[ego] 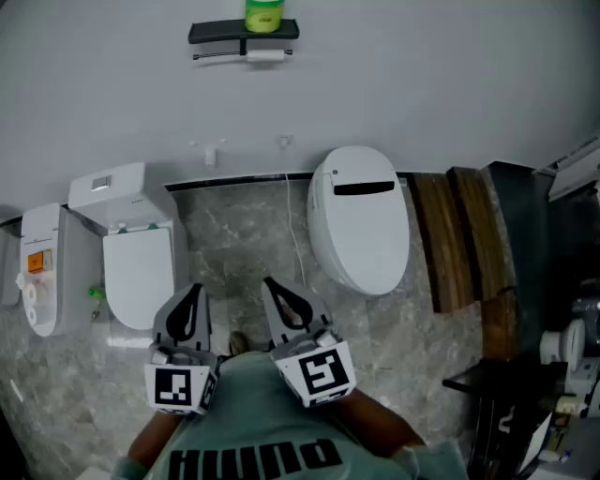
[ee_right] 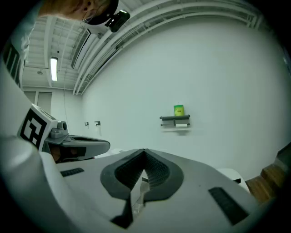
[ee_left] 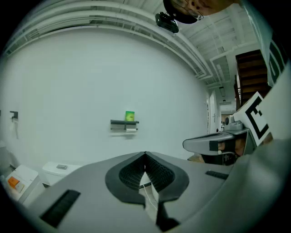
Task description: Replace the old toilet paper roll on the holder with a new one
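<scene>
Two grippers show low in the head view, held close to the person's chest, side by side but not touching. Both point forward and slightly downward.

Left gripper point(ego: 190, 298): the jaws are fully together, with the ribbed pads meeting at the tips. The left gripper view confirms that nothing sits between them.

Right gripper point(ego: 277, 291): the jaws are likewise pressed tight together. The right gripper view confirms that they grip nothing.

Toilet paper roll point(ego: 265, 55): white, seated beneath the dark wall-mounted holder point(ego: 217, 33) on the pale wall at the far side of the room. It is well apart from both grippers. A green item point(ego: 263, 14) stands on the holder's shelf, directly above the roll. Both gripper views show the same arrangement straight ahead, small and distant.

Floor level: the floor point(ego: 234, 234) is grey and marbled.
- A white toilet with cistern point(ego: 136, 267) stands at the left, lid down.
- A second white toilet point(ego: 359, 220) stands to its right against the wall, lid closed.
- A white unit with an orange label point(ego: 36, 262) sits at the far left edge; the pale shapes on it are too small to identify.
- Wooden boards point(ego: 459, 234) lie just right of the second toilet, running out from the wall.
</scene>
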The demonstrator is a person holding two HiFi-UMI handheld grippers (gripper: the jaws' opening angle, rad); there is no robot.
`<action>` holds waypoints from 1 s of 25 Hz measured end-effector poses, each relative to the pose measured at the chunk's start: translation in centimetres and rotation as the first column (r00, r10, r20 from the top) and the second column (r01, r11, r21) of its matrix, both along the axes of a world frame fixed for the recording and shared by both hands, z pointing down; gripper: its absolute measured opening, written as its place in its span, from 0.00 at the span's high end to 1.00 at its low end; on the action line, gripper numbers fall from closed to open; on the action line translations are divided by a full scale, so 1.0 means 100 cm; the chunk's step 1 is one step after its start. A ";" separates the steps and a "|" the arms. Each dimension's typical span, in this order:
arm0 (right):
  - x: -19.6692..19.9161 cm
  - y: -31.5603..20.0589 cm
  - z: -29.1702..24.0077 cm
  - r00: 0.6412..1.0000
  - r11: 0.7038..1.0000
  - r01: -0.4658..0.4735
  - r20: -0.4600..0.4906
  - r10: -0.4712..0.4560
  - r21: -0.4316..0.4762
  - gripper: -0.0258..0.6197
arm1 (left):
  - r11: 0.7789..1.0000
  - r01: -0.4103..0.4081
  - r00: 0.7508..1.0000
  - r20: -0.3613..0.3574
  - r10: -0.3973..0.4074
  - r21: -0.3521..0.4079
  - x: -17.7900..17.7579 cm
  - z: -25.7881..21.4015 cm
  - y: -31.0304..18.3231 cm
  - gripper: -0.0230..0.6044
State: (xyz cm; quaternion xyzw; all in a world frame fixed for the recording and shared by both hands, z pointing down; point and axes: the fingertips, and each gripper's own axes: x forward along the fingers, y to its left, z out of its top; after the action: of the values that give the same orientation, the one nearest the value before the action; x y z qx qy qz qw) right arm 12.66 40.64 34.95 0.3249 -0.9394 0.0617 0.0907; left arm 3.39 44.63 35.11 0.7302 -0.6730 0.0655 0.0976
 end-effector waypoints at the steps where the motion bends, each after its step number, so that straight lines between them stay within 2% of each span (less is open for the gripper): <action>1: 0.000 -0.002 0.000 1.000 1.000 0.002 0.001 -0.002 0.001 0.96 | 1.000 0.000 1.000 0.002 0.000 0.000 0.000 0.001 -0.002 0.96; 14: 0.000 -0.011 -0.002 1.000 1.000 0.021 0.013 -0.021 0.008 0.96 | 1.000 0.018 1.000 0.010 -0.018 0.001 0.001 0.003 -0.010 0.96; 20: 0.004 -0.025 -0.003 0.999 0.999 0.036 0.020 -0.035 -0.010 0.96 | 0.999 0.027 1.000 0.008 -0.027 0.031 0.005 -0.004 -0.024 0.96; 25: 0.013 -0.042 -0.005 0.998 0.999 0.054 0.026 -0.054 0.000 0.96 | 0.998 0.057 0.998 0.018 -0.057 0.010 0.014 -0.002 -0.039 0.96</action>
State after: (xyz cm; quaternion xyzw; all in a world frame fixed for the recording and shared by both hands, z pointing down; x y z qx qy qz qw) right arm 14.00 36.41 34.40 0.2986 -0.9488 0.0639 0.0802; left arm 4.79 40.78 34.88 0.7105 -0.6947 0.0663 0.0899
